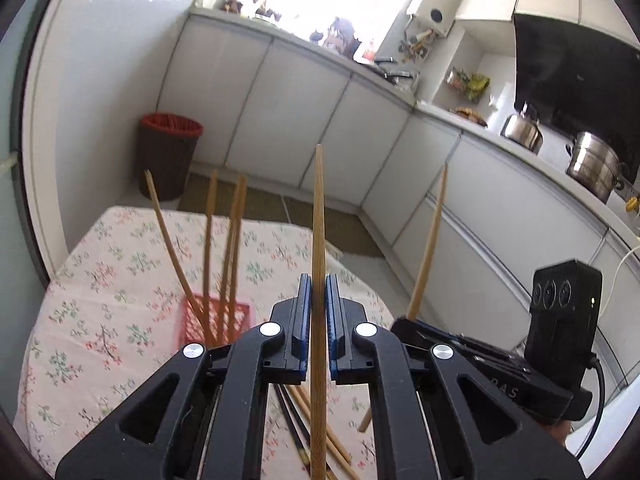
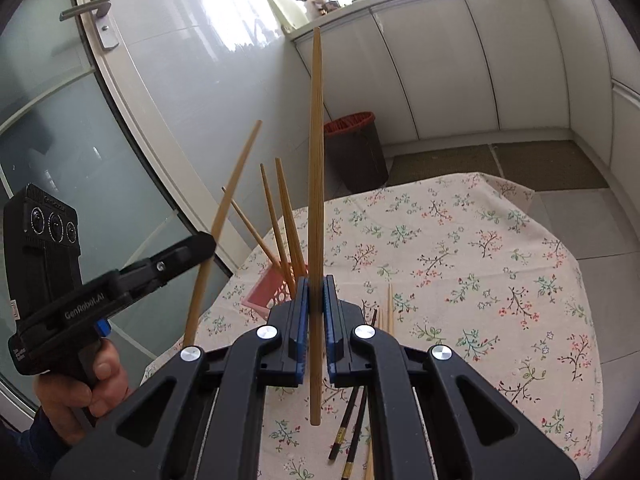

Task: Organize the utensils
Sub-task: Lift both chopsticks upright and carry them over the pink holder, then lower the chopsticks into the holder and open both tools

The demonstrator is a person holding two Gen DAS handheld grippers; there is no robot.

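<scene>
Chopsticks [image 1: 318, 280] clamped in each tool — pink holder [image 1: 218, 322] near, bin [image 1: 168, 156] beyond.

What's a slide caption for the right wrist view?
Right gripper clamps a bamboo chopstick upright above the floral table; red holder behind.

A dark bin [image 1: 170, 152] with a red liner stands on the floor beside white cabinets [image 1: 280, 108].

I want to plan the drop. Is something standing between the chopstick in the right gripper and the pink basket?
Nothing outside blocks it. The right gripper holds its chopstick above the pink basket, but four chopsticks already stand inside, leaning apart, and crowd the opening.
</scene>
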